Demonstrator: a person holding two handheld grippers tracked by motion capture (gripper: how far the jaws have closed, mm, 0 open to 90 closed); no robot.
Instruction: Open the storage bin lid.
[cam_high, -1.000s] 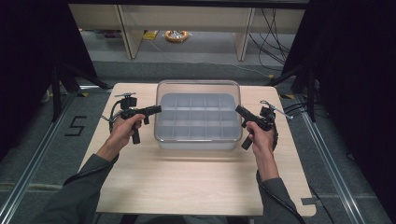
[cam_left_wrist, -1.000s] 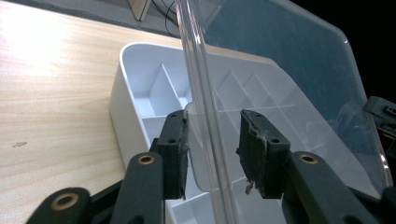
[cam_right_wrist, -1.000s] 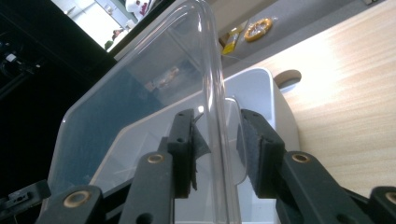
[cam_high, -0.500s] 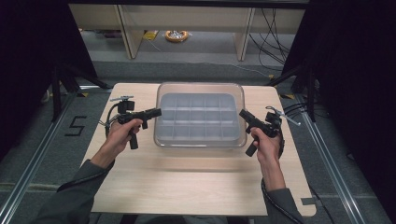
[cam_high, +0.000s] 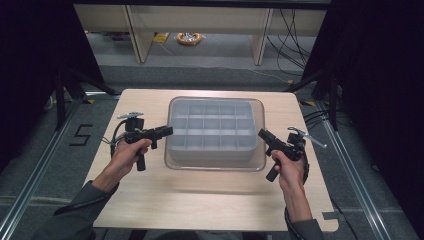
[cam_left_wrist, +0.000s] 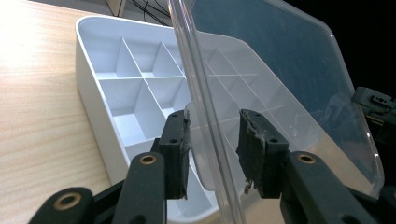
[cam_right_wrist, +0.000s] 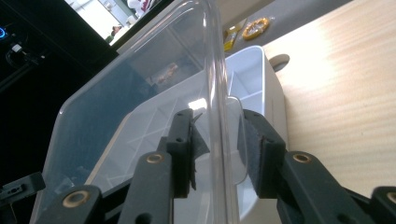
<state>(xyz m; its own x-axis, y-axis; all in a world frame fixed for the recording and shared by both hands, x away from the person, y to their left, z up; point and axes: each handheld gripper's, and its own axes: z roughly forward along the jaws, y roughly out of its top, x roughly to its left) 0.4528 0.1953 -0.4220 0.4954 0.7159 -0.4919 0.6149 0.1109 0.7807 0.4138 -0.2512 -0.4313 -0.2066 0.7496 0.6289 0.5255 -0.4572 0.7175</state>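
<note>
1. While the wooden table carries everything, the work sits in its middle: a white divided tray with a clear lid over it.
2. Tray: a grid of empty compartments, resting flat on the table between the two hands.
3. Lid: clear plastic, larger than the tray's outline in the high view, and apparently over the tray. In the left gripper view its edge runs up between the jaws with the tray below it.
4. Left gripper: at the tray's left side. Jaws stand apart on either side of the lid's edge; a gap shows on both sides, so released, not clamping.
5. Right gripper: at the tray's right side. Same picture in its own view: jaws spread around the lid's rim, not pinching it.
6. Risks, my read:
   - Lid is thin, slick plastic. If only one side closes first, the lid tips and slides off the other jaws.
   - Uneven closing or lifting between the hands would twist the lid and could drag the light tray across the table.
   - Shallow bite on the rim: pads could slip off once load comes on.
</note>
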